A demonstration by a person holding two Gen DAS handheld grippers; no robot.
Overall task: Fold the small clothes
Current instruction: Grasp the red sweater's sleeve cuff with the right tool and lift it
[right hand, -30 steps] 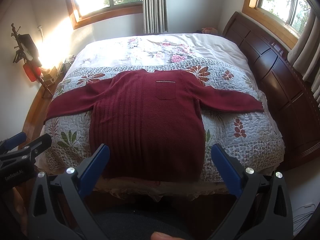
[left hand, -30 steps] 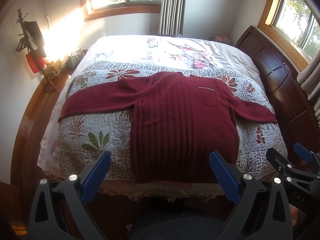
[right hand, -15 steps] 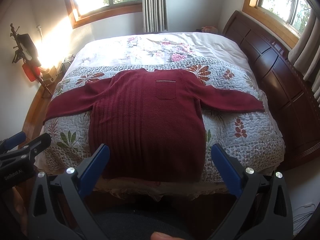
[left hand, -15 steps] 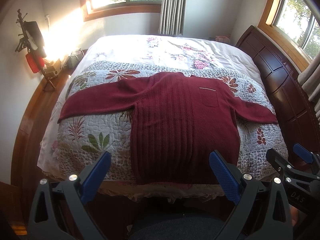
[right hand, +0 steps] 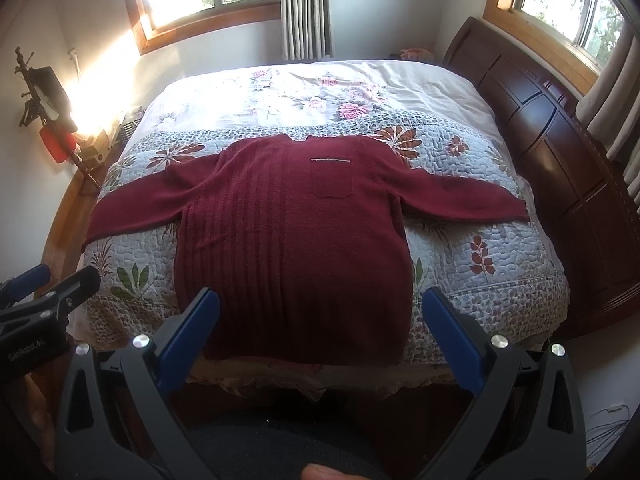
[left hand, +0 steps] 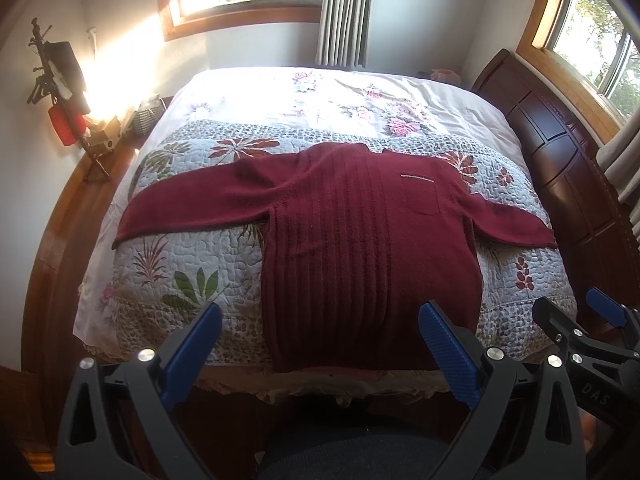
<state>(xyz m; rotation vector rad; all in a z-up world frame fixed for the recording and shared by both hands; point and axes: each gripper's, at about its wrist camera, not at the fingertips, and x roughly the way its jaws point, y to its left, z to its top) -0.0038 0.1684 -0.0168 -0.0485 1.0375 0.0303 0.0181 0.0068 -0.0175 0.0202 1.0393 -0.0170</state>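
A dark red ribbed sweater [left hand: 360,240] [right hand: 296,232] lies flat on the bed, front up, both sleeves spread sideways, with a chest pocket [right hand: 332,180]. Its hem reaches the bed's near edge. My left gripper [left hand: 320,332] hovers open in front of the hem, holding nothing. My right gripper [right hand: 320,320] is likewise open and held before the hem, apart from the cloth. Each gripper shows at the other view's edge: the right gripper [left hand: 580,328] and the left gripper [right hand: 56,284].
The bed carries a floral quilt [left hand: 180,264] over a white flowered sheet [left hand: 320,96]. A dark wooden headboard [right hand: 560,140] runs along the right side. A stand with a red object [left hand: 64,128] sits by the left wall. Cables [right hand: 612,428] lie on the floor at right.
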